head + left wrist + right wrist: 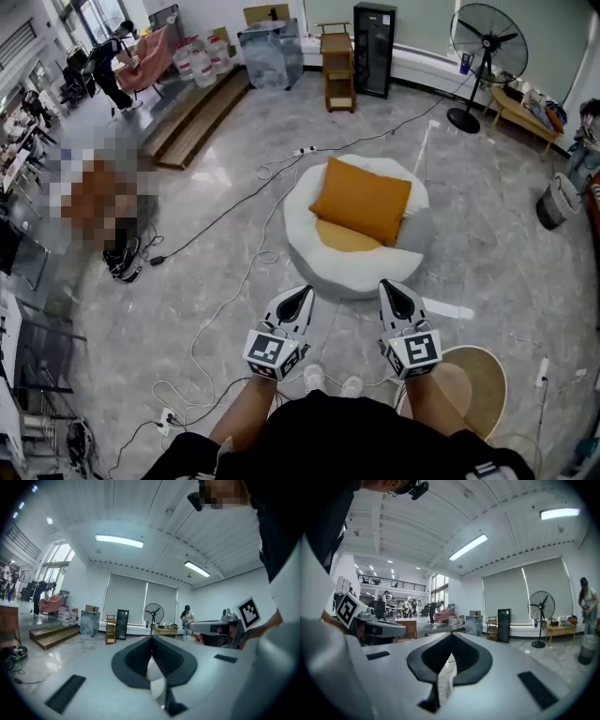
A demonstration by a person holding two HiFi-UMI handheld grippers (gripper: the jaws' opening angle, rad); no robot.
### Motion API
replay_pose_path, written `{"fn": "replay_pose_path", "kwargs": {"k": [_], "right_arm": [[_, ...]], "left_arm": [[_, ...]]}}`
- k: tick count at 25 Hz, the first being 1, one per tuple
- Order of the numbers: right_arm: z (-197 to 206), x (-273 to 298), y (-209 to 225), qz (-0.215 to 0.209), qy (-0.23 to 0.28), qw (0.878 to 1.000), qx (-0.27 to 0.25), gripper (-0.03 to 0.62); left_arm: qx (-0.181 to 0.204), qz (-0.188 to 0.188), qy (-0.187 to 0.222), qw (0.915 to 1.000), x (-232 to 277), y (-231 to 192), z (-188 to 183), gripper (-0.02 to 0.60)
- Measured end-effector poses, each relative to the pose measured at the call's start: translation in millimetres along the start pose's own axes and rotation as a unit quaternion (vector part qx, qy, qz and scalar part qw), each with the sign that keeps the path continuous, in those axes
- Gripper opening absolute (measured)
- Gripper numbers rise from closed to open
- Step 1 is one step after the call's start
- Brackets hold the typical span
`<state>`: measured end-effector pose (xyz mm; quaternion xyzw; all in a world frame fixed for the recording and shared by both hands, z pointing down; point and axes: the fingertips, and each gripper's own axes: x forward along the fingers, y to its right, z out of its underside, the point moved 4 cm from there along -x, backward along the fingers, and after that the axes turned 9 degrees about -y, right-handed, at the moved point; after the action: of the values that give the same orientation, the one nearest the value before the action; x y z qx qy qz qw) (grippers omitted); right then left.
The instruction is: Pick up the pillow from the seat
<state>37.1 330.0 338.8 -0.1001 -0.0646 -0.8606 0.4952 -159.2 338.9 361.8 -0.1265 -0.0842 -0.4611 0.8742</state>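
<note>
An orange pillow (362, 201) leans on the back of a round white beanbag seat (302, 229) with a yellow cushion (344, 238), in the middle of the floor in the head view. My left gripper (302, 293) and right gripper (393, 287) are held side by side just short of the seat's near edge, both pointing toward it. Each is shut with nothing between its jaws. In the left gripper view the left gripper (152, 639) points level across the room, and so does the right gripper (452, 635) in its own view; the pillow shows in neither.
Cables (246, 272) trail over the grey floor left of the seat. A round wooden stool (481, 384) stands by my right leg. A standing fan (486, 42), a black cabinet (374, 49) and a wooden shelf (337, 66) line the far wall. People stand at the far left and right.
</note>
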Motion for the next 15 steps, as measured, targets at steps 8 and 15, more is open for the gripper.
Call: {"fn": "replay_pose_path", "kwargs": {"k": [8, 15], "right_arm": [[-17, 10, -13, 0.015, 0.019, 1.000, -0.010, 0.006], [-24, 28, -35, 0.025, 0.030, 0.999, 0.001, 0.006]], "left_arm": [[0.006, -0.008, 0.016, 0.9998, -11, -26, -11, 0.011], [0.016, 0.005, 0.019, 0.9997, -17, -44, -8, 0.011]]}}
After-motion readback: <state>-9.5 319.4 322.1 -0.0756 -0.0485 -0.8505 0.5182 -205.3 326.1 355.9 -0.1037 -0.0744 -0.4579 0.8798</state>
